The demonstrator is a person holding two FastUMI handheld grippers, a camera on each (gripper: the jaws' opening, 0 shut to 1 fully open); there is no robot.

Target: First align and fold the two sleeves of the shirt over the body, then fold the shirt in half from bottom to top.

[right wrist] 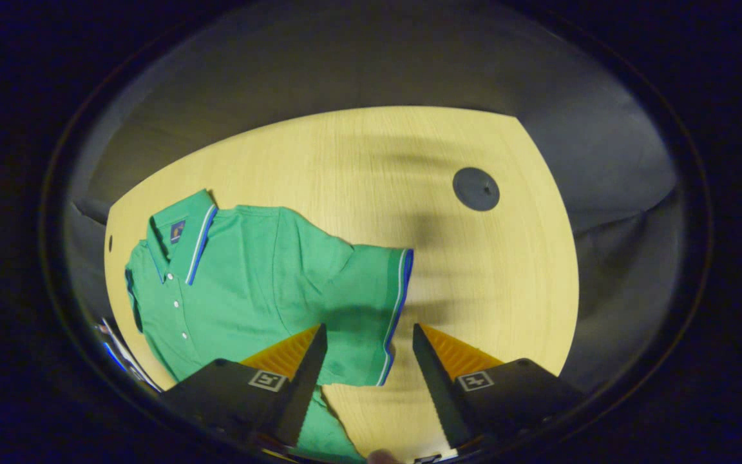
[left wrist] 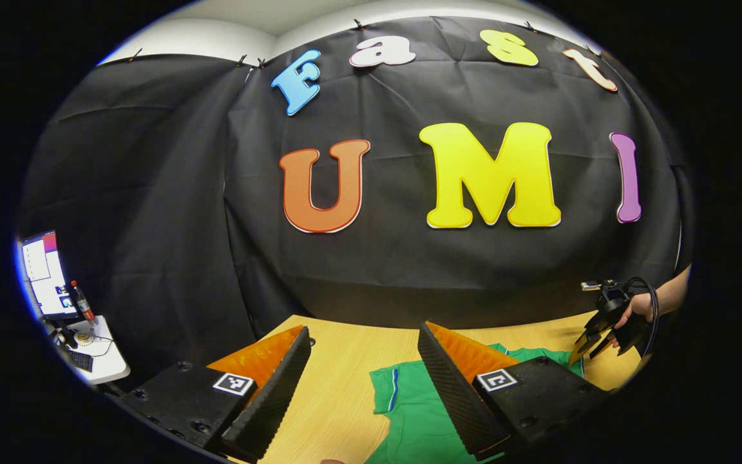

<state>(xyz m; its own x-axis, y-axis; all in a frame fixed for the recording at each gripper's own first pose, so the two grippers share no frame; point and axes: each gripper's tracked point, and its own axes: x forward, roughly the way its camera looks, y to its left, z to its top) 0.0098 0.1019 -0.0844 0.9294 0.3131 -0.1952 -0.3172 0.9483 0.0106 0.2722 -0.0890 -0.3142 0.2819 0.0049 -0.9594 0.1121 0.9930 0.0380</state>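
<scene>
A green polo shirt (right wrist: 248, 283) lies flat on the wooden table (right wrist: 358, 167), collar toward the left of the right gripper view. Its right sleeve (right wrist: 371, 290) spreads out sideways and ends in a blue-and-white striped cuff. My right gripper (right wrist: 368, 332) hovers open above that cuff, which lies between the fingers, apart from them. In the left gripper view the shirt (left wrist: 416, 412) shows low in the middle, its other striped sleeve edge at the near left. My left gripper (left wrist: 363, 330) stands wide open above it, holding nothing. The right gripper (left wrist: 593, 345) appears far right, held by a hand.
A dark round grommet (right wrist: 476, 189) sits in the tabletop beyond the sleeve. Bare wood (right wrist: 493, 290) stretches to the right of the shirt. A small white side table (left wrist: 97, 361) with a monitor (left wrist: 46, 274) and a bottle stands off the table's left end.
</scene>
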